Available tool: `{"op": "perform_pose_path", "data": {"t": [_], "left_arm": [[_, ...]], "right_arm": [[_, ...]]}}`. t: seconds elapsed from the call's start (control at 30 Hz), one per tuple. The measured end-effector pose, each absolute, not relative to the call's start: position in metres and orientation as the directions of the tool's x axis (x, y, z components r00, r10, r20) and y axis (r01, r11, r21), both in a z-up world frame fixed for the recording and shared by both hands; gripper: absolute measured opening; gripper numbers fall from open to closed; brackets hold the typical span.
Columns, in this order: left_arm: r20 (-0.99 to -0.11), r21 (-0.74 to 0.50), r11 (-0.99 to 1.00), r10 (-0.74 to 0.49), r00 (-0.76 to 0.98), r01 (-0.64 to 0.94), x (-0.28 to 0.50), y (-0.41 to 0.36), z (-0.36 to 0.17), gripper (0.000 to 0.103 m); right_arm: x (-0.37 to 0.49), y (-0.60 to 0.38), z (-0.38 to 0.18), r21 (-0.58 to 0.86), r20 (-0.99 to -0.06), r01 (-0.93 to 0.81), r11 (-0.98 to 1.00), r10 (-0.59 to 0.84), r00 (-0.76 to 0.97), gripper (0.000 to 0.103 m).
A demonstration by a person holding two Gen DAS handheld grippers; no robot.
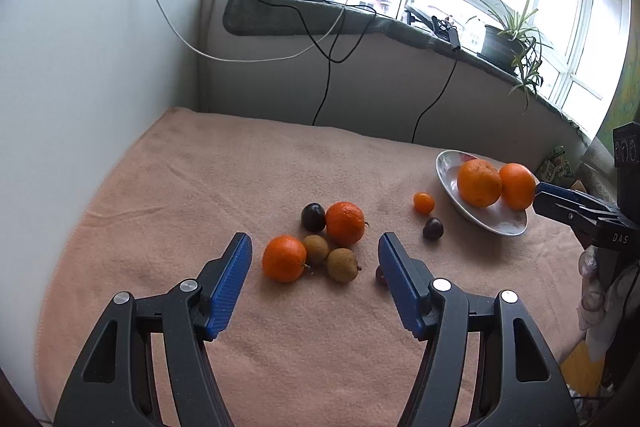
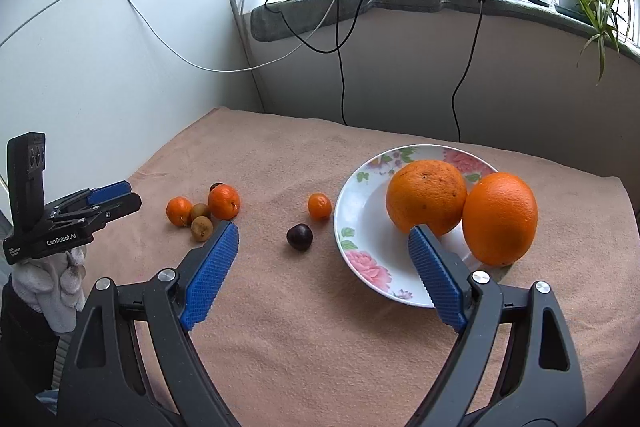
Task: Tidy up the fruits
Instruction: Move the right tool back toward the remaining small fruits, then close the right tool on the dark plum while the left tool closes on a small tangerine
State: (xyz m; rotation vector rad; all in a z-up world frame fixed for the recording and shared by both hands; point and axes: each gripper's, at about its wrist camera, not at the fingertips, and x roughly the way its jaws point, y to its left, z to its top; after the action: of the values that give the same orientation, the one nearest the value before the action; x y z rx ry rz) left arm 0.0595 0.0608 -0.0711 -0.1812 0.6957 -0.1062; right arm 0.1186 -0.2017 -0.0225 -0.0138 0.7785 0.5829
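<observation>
Bench (image 2: 280, 327) under a pink towel; plate (image 2: 356, 247) at right holding two oranges (image 2: 426, 203). Both the left gripper (image 1: 315, 255) and right gripper (image 2: 322, 251) gape, empty. Small fruits (image 1: 320, 247) cluster mid-bench.

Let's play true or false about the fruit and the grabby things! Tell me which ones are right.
1. Two big oranges sit on the flowered plate. True.
2. The left gripper is squeezing a fruit. False: its fingers are open and hold nothing.
3. A dark plum lies on the pink cloth, off the plate. True.
4. The right gripper is shut. False: it is open.
5. The plate is full of little brown fruits. False: two brown fruits lie on the cloth.
</observation>
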Motion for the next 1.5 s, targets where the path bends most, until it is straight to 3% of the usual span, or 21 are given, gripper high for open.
{"op": "perform_pose_path", "data": {"t": [0.13, 0.2, 0.33, 0.47, 0.6, 0.9, 1.4, 1.5], "left_arm": [[-0.644, -0.22, 0.975, -0.164, 0.747, 0.024, 0.059, 0.068, -0.083, 0.065], [-0.651, -0.239, 0.971, -0.172, 0.74, 0.017, 0.061, 0.073, -0.088, 0.065], [-0.656, -0.259, 0.966, -0.182, 0.733, 0.008, 0.067, 0.08, -0.095, 0.065], [-0.67, -0.285, 0.959, -0.203, 0.714, 0.005, 0.071, 0.087, -0.104, 0.052], [-0.677, -0.3, 0.954, -0.216, 0.704, 0.005, 0.073, 0.09, -0.11, 0.048], [-0.685, -0.329, 0.944, -0.246, 0.686, 0.011, 0.081, 0.094, -0.115, 0.044], [-0.701, -0.336, 0.942, -0.257, 0.666, 0.01, 0.092, 0.095, -0.121, 0.043], [-0.704, -0.34, 0.94, -0.262, 0.661, 0.01, 0.093, 0.095, -0.123, 0.041]], "right_arm": [[0.116, -0.181, -0.029, 0.202, -0.673, -0.54, 0.817, 0.517, 0.53, 0.088], [0.116, -0.169, -0.033, 0.203, -0.686, -0.562, 0.802, 0.526, 0.502, 0.073], [0.114, -0.15, -0.045, 0.205, -0.708, -0.598, 0.775, 0.539, 0.455, 0.061], [0.114, -0.135, -0.054, 0.226, -0.724, -0.62, 0.751, 0.555, 0.409, 0.053], [0.115, -0.12, -0.063, 0.228, -0.74, -0.64, 0.733, 0.558, 0.375, 0.045], [0.118, -0.088, -0.083, 0.245, -0.772, -0.673, 0.698, 0.56, 0.3, 0.035], [0.127, -0.072, -0.097, 0.248, -0.795, -0.674, 0.696, 0.543, 0.269, 0.034], [0.128, -0.071, -0.1, 0.249, -0.799, -0.674, 0.695, 0.541, 0.262, 0.029]]}}
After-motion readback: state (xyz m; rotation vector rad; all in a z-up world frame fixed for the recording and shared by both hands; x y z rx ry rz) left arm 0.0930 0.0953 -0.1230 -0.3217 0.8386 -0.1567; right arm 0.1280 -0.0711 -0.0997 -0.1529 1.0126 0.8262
